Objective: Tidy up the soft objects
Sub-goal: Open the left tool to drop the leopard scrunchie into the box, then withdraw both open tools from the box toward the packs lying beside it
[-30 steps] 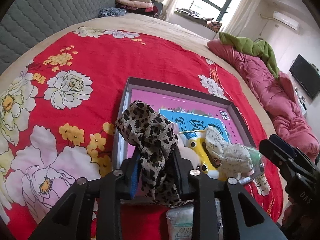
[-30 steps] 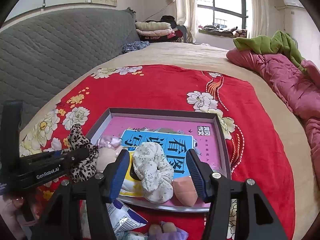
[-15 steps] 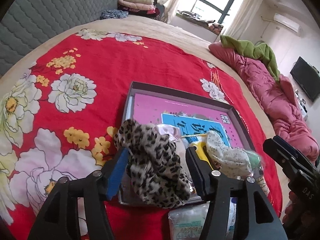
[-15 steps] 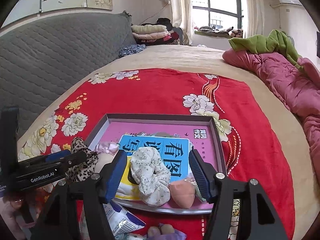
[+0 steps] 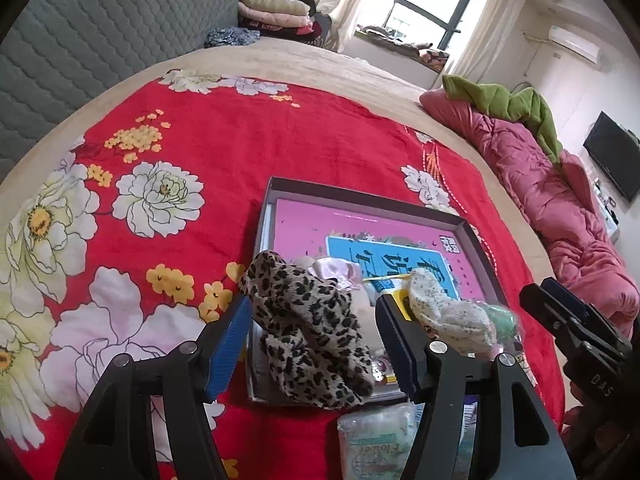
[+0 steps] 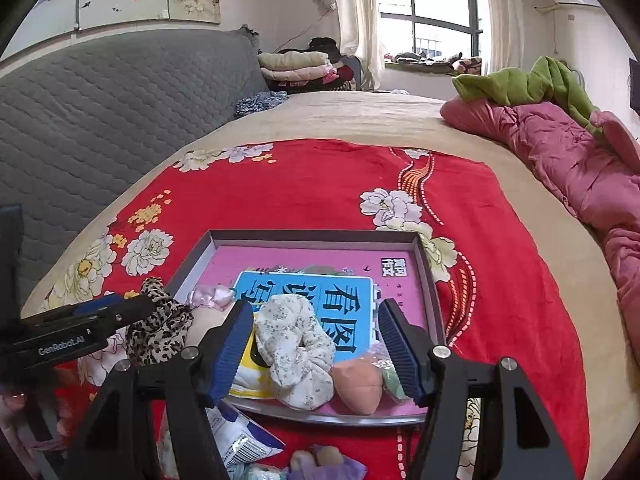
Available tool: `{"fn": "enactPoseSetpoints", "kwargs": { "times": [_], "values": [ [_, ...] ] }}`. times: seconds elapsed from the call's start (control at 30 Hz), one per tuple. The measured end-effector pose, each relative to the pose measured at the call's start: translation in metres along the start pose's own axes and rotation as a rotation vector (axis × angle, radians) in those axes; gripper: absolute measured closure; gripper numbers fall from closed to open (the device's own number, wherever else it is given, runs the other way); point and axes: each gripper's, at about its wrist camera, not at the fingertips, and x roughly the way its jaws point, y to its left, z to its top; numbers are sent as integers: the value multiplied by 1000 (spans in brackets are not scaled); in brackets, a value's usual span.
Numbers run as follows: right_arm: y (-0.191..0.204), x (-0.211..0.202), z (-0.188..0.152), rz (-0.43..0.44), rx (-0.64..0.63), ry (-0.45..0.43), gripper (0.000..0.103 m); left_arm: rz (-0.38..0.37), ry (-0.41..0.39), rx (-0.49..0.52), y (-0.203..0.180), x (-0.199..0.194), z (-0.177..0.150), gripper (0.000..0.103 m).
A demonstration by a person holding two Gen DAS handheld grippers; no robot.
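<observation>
A grey tray with a pink and blue book in it lies on the red floral blanket. A leopard-print scrunchie lies over the tray's near left corner, between the fingers of my open left gripper, which does not grip it. A white floral scrunchie, a pale pink scrunchie, a peach sponge and a green item lie in the tray. My right gripper is open over the tray's near edge.
Plastic packets and a purple item lie on the blanket in front of the tray. A pink quilt with a green cloth lies at the right. A grey headboard stands at the left.
My left gripper opened and let go of the leopard-print scrunchie, which now lies on the tray's near left corner. The gripper drew back slightly. The right gripper stayed open.
</observation>
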Motion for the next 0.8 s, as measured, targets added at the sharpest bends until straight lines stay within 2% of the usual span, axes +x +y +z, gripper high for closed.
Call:
{"fn": "enactPoseSetpoints", "kwargs": {
  "times": [0.13,0.63,0.8],
  "values": [
    [-1,-7,1,-6,-10,-19,36,-2,-13,7,-5,-8,-2,28],
    [-11,-27,6,-16,9,-58,31,-13,-101,-4,-10,-50,-4,25],
    [-12,-31,7,-12,15,-71,31,30,-111,4,-10,-63,-4,25]
  ]
}}
